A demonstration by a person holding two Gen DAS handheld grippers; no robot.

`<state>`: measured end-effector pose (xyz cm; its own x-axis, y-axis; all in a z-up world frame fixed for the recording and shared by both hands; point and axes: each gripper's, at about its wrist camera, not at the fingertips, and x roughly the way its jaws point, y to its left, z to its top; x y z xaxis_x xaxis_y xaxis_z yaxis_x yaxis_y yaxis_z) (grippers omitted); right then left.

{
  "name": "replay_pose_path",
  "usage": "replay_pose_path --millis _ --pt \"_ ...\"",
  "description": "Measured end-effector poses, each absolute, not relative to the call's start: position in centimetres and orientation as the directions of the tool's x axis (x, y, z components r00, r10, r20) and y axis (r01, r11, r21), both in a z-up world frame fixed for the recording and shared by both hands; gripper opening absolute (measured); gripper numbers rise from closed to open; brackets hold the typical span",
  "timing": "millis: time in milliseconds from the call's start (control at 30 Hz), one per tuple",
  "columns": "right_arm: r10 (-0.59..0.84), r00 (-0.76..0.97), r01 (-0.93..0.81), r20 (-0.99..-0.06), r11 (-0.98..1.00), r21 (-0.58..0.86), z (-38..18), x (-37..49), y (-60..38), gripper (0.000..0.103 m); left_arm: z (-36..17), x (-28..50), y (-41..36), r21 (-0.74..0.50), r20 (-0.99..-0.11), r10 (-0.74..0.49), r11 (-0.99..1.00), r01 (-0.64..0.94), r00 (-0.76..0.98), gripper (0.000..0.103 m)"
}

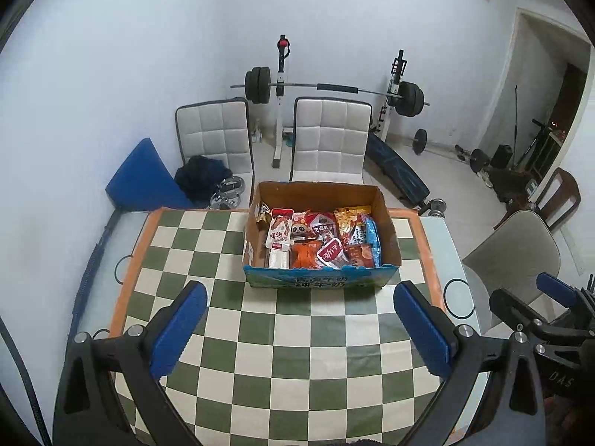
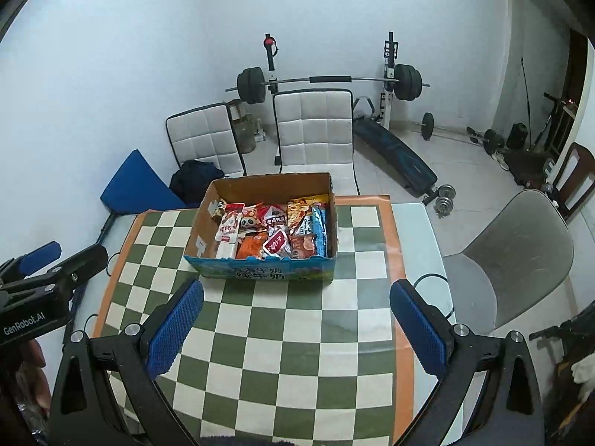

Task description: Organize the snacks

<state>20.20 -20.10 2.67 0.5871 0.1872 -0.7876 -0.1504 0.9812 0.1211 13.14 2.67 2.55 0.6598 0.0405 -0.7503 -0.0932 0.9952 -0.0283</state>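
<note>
On the checkered mat (image 1: 297, 353), toward 12 o'clock from both grippers, sits the cardboard box (image 1: 320, 245), open-topped, blue printed front facing us. All visible snack packets (image 1: 319, 238) lie inside it, packed roughly side by side: white/red packs at the 9 o'clock side, orange and red pouches front-centre, blue bag (image 2: 319, 230) standing along the 3 o'clock wall. No packet visible loose on the mat.

Left gripper (image 1: 299, 330): jaws wide, nothing between the pads, hanging above the mat short of the box. Right gripper (image 2: 295, 329): same, wide and empty; box sits at its 11–12 o'clock.

Ambiguous stage: fits either snacks waiting in the box to be sorted, or a box already filled and tidied. Can't settle it from this.

Handling notes, either way:
- Foil/plastic pouches are slippery and crinkly; pinch at a sealed edge, not the puffed middle.
- Packets overlap, so lifting one could drag its neighbour.
- Box walls are tall; come in from above, not over the front lip.
- Box is light cardboard and may slide on the mat if nudged.
</note>
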Motion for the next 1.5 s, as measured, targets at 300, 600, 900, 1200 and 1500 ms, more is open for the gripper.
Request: replay_pose_path --millis 300,600,900,1200,1500 --pt "0.137 0.647 -0.122 -0.750 0.990 0.075 3.0 19.8 -20.6 0.103 2.0 12.7 2.4 0.002 -0.738 0.077 0.994 -0.113 0.671 0.103" --pt "0.102 0.686 -0.091 -0.721 0.994 0.055 2.2 21.9 -20.6 0.103 1.6 14.1 2.5 0.018 -0.688 0.121 0.988 -0.150 0.715 0.103" --pt "0.091 0.690 -0.086 -0.718 0.995 0.044 1.3 23.3 -20.3 0.103 1.1 15.3 2.2 0.027 -0.673 0.140 0.986 -0.164 0.726 0.103" --pt "0.087 0.694 -0.085 -0.714 0.996 0.039 1.2 23.7 -20.3 0.103 0.8 15.7 1.9 0.032 -0.675 0.138 0.987 -0.158 0.724 0.103" --pt "0.094 0.692 -0.090 -0.715 0.995 0.043 1.3 23.9 -20.1 0.103 0.6 16.0 1.6 0.033 -0.678 0.137 0.987 -0.157 0.722 0.103"
